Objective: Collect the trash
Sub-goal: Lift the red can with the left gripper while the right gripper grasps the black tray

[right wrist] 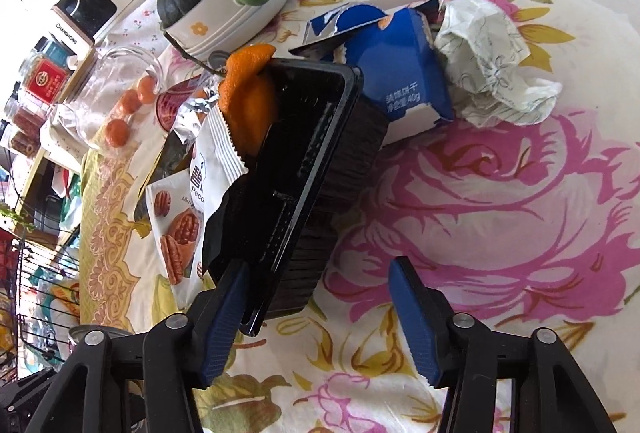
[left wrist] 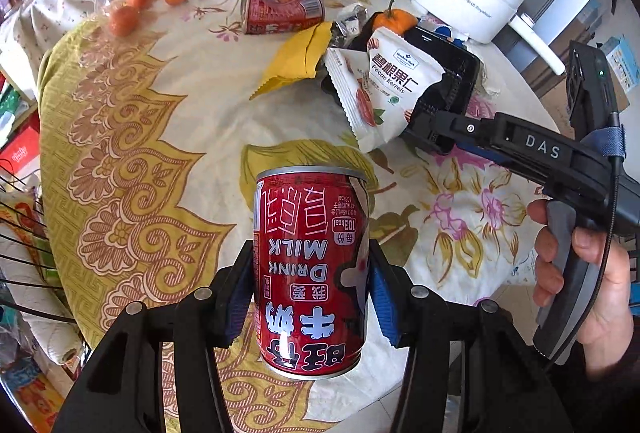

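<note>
Floral tablecloth (left wrist: 168,137): left gripper (left wrist: 311,285) clamps a red milk-drink can (left wrist: 310,273); right gripper (right wrist: 320,309), jaws apart, straddles a black plastic tray (right wrist: 296,161).

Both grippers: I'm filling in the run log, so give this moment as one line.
left gripper: shut on milk can | right gripper: open at black tray

Upright red milk can (left wrist: 310,269), clamped
</note>
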A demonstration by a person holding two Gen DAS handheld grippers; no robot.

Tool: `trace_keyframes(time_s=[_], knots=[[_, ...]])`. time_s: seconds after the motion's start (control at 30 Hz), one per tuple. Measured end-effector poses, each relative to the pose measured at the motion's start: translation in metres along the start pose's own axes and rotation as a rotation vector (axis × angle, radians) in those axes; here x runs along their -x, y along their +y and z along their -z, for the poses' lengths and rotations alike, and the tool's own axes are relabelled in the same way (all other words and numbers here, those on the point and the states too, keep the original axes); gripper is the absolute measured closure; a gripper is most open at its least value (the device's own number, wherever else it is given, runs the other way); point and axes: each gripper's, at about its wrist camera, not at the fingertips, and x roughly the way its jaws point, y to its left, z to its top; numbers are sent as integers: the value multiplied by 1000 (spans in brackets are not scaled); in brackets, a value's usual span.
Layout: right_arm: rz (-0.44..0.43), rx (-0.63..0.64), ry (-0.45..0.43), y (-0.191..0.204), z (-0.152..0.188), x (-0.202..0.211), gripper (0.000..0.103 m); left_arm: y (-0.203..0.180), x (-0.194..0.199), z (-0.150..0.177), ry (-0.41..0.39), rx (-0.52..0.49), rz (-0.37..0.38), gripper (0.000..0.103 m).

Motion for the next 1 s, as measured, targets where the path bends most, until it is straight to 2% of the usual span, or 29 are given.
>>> trace_keyframes(time_s=[0.1, 0.2, 0.27, 0.43, 0.53, 0.77, 1.0], knots=[[-44, 7, 22, -1, 0, -6, 69, -3, 4, 0, -20, 7, -1, 48], [-13, 55, 24, 1, 1, -2, 79, -4, 8, -3, -41, 10, 1, 48], [19, 79, 16, 1, 1, 6, 91, -6, 11, -4, -55, 10, 2, 48], [77, 125, 6, -8, 2, 29, 93, -18, 9, -10, -63, -4, 11, 48], [116, 147, -8, -16, 3, 43, 98, -27, 9, -12, -68, -17, 15, 48], [203, 143, -80, -39, 2, 77, 98, -53, 12, -18, -104, -38, 32, 48], [224, 128, -133, -50, -1, 104, 98, -75, 11, -22, -120, -58, 52, 48]])
